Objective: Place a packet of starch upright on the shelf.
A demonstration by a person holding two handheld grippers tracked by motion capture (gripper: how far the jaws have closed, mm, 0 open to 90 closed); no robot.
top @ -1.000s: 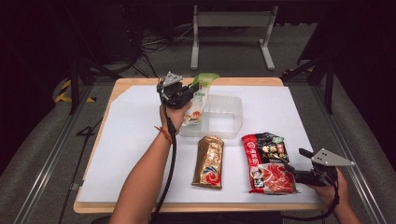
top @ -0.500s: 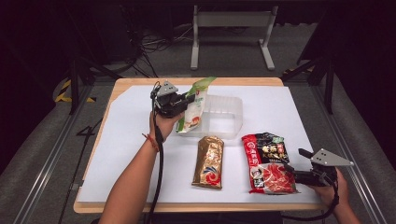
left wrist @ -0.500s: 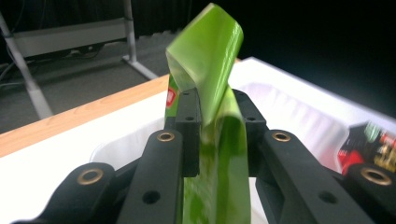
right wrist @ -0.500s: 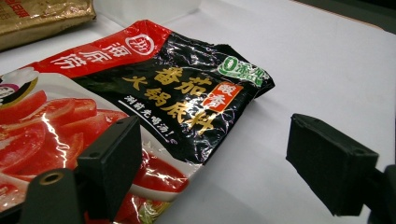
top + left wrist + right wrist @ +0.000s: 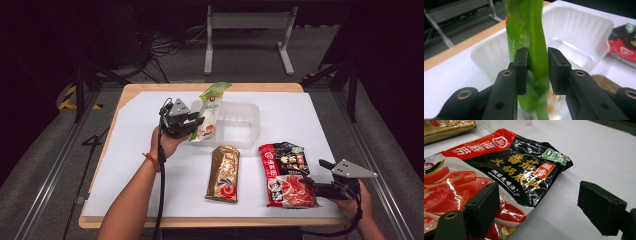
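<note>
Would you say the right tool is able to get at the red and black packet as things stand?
Probably yes. The right tool sits at the packet's edge with its jaws open wide, one jaw already over the red and black packet, and bare white table cover beside it. Nothing stands between them.

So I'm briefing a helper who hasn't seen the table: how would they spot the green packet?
On the white sheet covering the table, find the clear plastic tray at the back. The green packet stands at its left end, between the left gripper's just-opening jaws. It alone is green and upright; the gold packet and red packet lie flat.
</note>
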